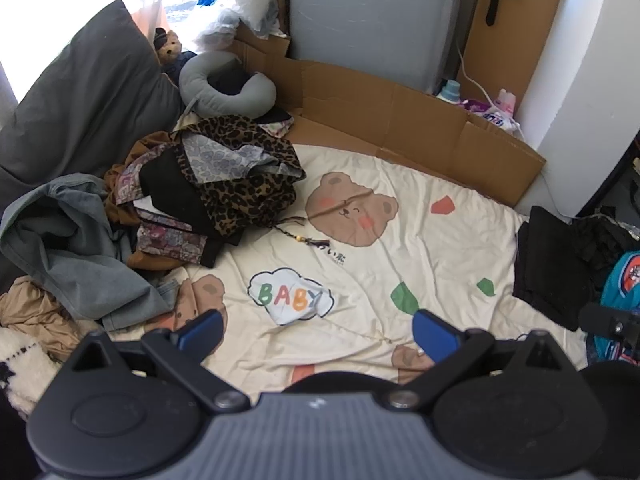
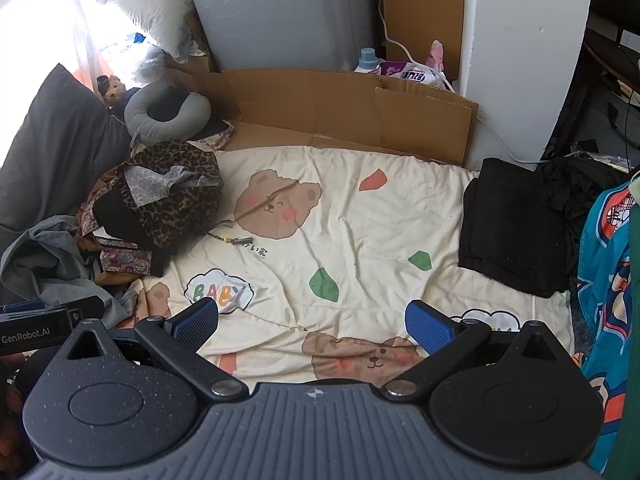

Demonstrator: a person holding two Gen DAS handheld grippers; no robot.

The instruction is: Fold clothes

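I hold the left gripper [image 1: 318,330] above the near part of the cream bear-print blanket [image 1: 420,248]; its blue fingers are spread wide and grasp nothing. The right gripper [image 2: 312,320] hangs over the same blanket [image 2: 360,240], likewise wide apart and empty.

Location of the clothes:
- An unfolded pile lies at the left edge of the blanket. On top is a leopard-print garment [image 1: 244,176], with a grey denim piece [image 1: 68,240] beside it and a tan cloth [image 1: 36,312] nearest to me.
- In the right wrist view the leopard-print garment [image 2: 172,200] sits at the left, well apart from both fingers.
- A folded black garment [image 2: 516,228] lies flat at the right edge of the blanket, also seen in the left wrist view [image 1: 556,264].
- A teal printed fabric [image 2: 608,280] hangs at the far right.

A grey neck pillow [image 1: 224,88] rests behind the pile, against flattened cardboard [image 1: 400,120]. A dark pillow [image 1: 80,100] leans at the left.
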